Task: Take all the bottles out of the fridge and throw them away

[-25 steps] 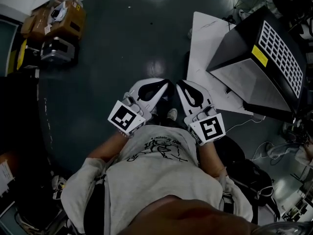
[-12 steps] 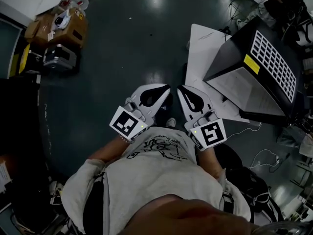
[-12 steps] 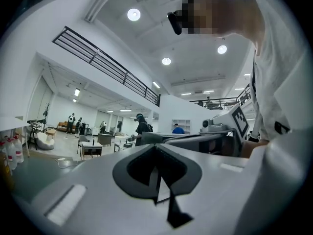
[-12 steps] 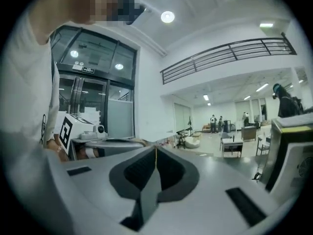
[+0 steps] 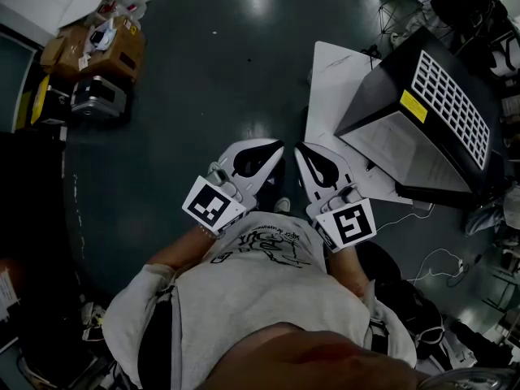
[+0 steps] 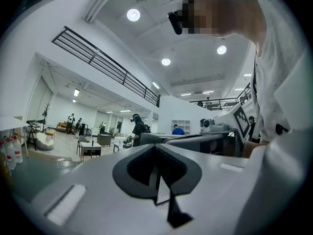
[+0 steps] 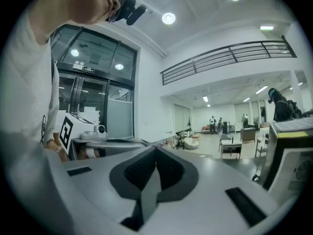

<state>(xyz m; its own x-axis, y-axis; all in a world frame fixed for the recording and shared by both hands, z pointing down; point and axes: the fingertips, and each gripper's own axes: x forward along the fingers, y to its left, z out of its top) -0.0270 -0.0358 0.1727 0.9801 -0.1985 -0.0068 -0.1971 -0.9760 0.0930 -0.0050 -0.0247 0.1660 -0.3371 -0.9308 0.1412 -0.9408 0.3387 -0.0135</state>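
Hovering side by side: left gripper (image 5: pixel 278 147) fingers clenched, right gripper (image 5: pixel 299 149) fingers just closed (both empty).

Fridge (image 5: pixel 382 145) – a black, box-shaped cabinet on a white board (image 5: pixel 333 80) laid on the dark floor. It sits over the board's right part, and the left edge and near-left corner stay bare. The top carries a white grid panel, with a yellow sticker at its edge. The face toward the person is grey, flat and faintly printed. The interior is not in view.

In the right gripper view the fridge (image 7: pixel 293 165) fills the right margin – dark top, yellow strip, pale face below.

Bottles (image 6: pixel 11 151) – pale with red caps, upright in a cluster at the far left.
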